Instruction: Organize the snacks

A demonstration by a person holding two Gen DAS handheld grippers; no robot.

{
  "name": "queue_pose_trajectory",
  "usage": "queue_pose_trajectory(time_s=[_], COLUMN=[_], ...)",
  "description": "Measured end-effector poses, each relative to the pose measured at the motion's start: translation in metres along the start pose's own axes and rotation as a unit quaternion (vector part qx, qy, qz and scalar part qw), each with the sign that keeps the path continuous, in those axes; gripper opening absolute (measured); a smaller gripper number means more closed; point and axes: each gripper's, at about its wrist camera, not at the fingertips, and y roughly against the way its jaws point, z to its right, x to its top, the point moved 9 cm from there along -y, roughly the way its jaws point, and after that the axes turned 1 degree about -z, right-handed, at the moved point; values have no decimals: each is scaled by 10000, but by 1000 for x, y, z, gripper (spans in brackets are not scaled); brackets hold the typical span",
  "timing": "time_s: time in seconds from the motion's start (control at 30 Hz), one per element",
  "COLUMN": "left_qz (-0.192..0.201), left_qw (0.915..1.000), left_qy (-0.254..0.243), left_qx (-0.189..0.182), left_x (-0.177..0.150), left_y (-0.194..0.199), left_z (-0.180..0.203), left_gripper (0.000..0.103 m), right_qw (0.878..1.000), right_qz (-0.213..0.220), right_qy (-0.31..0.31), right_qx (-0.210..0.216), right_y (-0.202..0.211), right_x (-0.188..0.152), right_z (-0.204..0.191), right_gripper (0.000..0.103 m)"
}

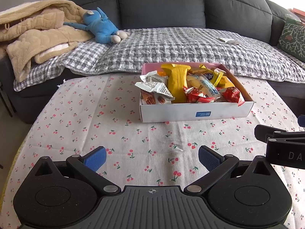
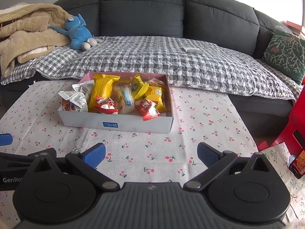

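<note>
Cherry-print tabletop (image 1: 95,118) spreads beneath both grippers, left gripper (image 1: 152,158) and right gripper (image 2: 151,155) spread wide and empty, white cardboard box of wrapped snacks (image 1: 190,113) just ahead.

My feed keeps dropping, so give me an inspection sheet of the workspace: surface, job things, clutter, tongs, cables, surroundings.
Surface: table under a cherry-print cloth, bare of loose snacks in view.
Job's things: white box piled with wrapped snacks; a tall yellow pack leans up above the rim, red wrappers at the near side.
Clutter: nothing seen on the cloth.
Tongs: left tongs open and empty; right tongs open and empty, both short of the box.
Cables: nothing seen.
Surroundings: grey sofa with checked cover, blue plush toy, beige blanket, green cushion, red stool.
</note>
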Motion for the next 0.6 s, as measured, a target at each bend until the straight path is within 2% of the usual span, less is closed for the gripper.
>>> queue_pose_trajectory(time_s=[0.6], left_qz=[-6], left_qw=[10000], left_qy=[-27], left_qx=[-4], left_x=[-1], left_y=[-1], left_z=[1], left_gripper=[103], right_qw=[10000], right_qz=[-34], right_qy=[16], right_qx=[-21], right_y=[-2], right_x=[-1], right_z=[-1], right_gripper=[102])
